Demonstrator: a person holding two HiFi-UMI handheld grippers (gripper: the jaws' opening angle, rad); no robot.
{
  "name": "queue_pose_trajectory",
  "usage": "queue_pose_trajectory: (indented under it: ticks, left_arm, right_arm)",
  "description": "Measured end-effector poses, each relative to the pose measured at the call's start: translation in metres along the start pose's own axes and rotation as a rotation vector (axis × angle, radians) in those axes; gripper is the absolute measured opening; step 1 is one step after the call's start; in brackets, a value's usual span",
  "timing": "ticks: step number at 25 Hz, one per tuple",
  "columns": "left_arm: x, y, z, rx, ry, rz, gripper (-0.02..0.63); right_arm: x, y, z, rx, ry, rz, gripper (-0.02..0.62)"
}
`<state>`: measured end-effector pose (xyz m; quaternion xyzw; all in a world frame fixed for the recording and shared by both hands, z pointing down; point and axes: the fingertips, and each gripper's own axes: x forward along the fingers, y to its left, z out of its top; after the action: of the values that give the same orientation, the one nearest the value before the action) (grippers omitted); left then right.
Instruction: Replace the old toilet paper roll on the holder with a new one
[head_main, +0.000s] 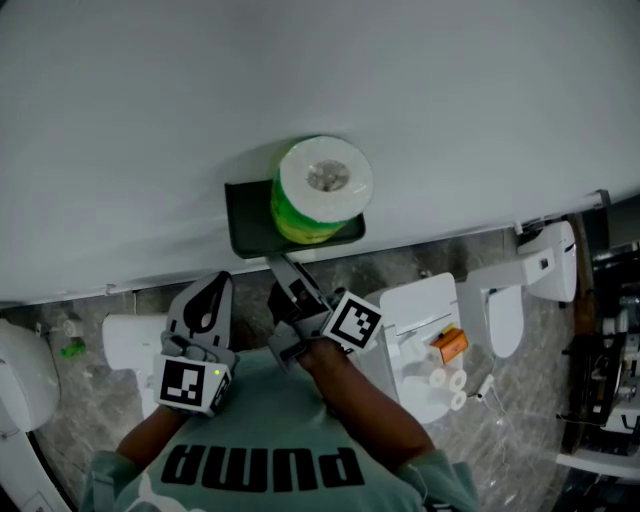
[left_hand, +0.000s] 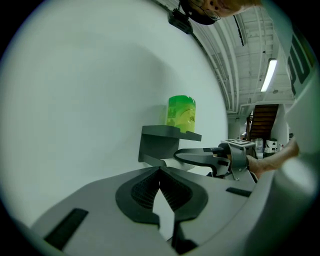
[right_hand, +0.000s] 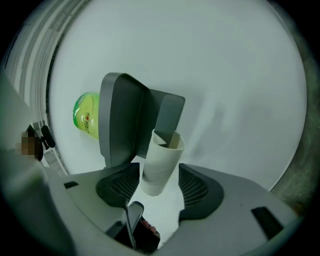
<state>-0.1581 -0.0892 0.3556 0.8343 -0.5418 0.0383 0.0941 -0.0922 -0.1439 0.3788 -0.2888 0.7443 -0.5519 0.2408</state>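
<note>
A new toilet paper roll (head_main: 320, 190) in green wrap stands upright on the flat top of the dark grey wall holder (head_main: 245, 215). In the left gripper view the roll (left_hand: 181, 114) sits on that holder (left_hand: 160, 142). In the right gripper view an empty cardboard tube (right_hand: 161, 162) hangs tilted under the holder (right_hand: 122, 120), between the pads of my right gripper (right_hand: 160, 182). The jaws stand open, with a gap on the tube's right side. My right gripper (head_main: 283, 283) reaches just below the holder. My left gripper (head_main: 212, 290) waits lower left, shut and empty.
The pale wall fills the upper part of the head view. On the marble floor to the right stand a white toilet (head_main: 500, 310) and a white unit (head_main: 430, 340) bearing small rolls and an orange item. Another white fixture (head_main: 20, 370) sits at far left.
</note>
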Motion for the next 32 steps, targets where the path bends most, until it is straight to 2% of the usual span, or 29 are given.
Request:
queue_pose_trajectory:
  ticks: [2, 5, 20, 26, 32]
  left_arm:
    - [0.003, -0.005, 0.002, -0.013, 0.001, 0.014, 0.003]
    - [0.007, -0.008, 0.002, -0.013, 0.006, 0.036, 0.003]
    - [0.024, -0.039, 0.001, 0.046, 0.029, 0.041, 0.003]
    - [0.035, -0.054, 0.007, 0.022, 0.012, 0.040, 0.003]
    - [0.048, -0.066, 0.005, 0.071, 0.018, 0.018, 0.003]
  right_arm:
    - [-0.001, 0.000, 0.005, 0.013, 0.002, 0.020, 0.244]
    - [-0.001, 0.003, 0.008, 0.019, 0.013, 0.049, 0.180]
    - [-0.027, -0.005, 0.038, 0.012, 0.004, 0.039, 0.169]
    - [-0.039, -0.008, 0.056, -0.001, -0.010, 0.028, 0.167]
    - [-0.050, -0.010, 0.078, -0.020, -0.028, 0.024, 0.167]
